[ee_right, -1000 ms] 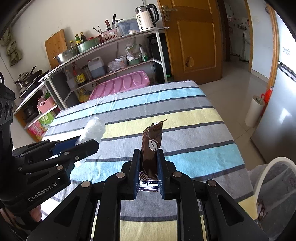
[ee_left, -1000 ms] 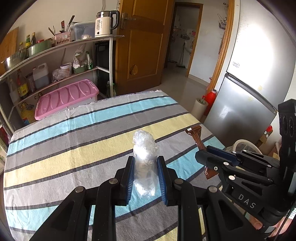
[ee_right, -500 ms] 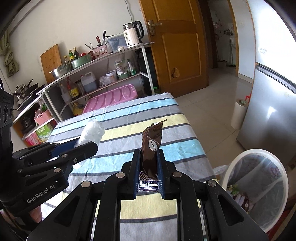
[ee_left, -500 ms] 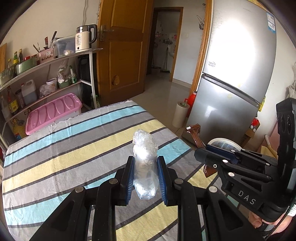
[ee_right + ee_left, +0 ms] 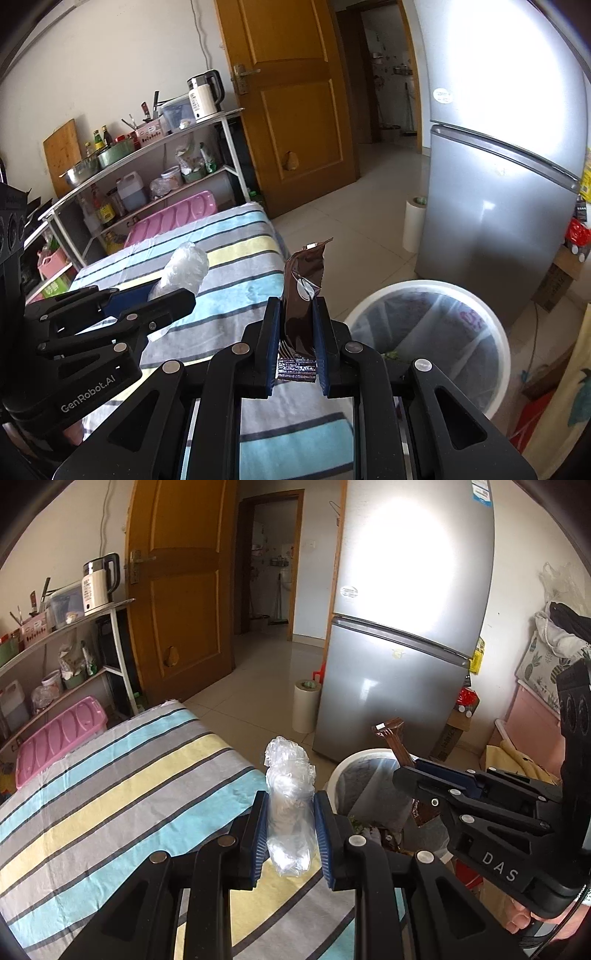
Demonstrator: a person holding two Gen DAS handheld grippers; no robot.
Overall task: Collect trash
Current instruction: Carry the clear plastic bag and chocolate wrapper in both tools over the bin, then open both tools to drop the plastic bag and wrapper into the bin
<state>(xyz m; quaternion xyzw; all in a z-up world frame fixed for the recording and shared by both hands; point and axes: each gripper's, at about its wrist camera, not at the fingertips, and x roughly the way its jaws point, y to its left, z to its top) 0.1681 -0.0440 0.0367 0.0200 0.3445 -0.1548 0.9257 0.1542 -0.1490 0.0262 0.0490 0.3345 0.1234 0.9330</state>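
Observation:
My left gripper (image 5: 290, 805) is shut on a crumpled clear plastic wrap (image 5: 290, 797) and holds it above the right edge of the striped table (image 5: 110, 794). My right gripper (image 5: 297, 314) is shut on a brown snack wrapper (image 5: 301, 295) and holds it upright beside the table. A white trash bin (image 5: 498, 332) lined with a clear bag stands on the floor to the right of the table; it also shows in the left wrist view (image 5: 343, 771), just past both grippers. The plastic wrap (image 5: 184, 269) and the left gripper (image 5: 162, 299) show in the right wrist view.
A silver fridge (image 5: 399, 646) stands behind the bin. A paper roll (image 5: 306, 707) stands on the tiled floor by the fridge. A metal shelf rack (image 5: 155, 155) with kitchenware and a pink box lid (image 5: 173, 218) lies beyond the table. A wooden door (image 5: 295, 92) is at the back.
Both grippers have swung to the right, from over the table to its right edge. The trash bin and fridge have come into closer view. Both still hold their items.

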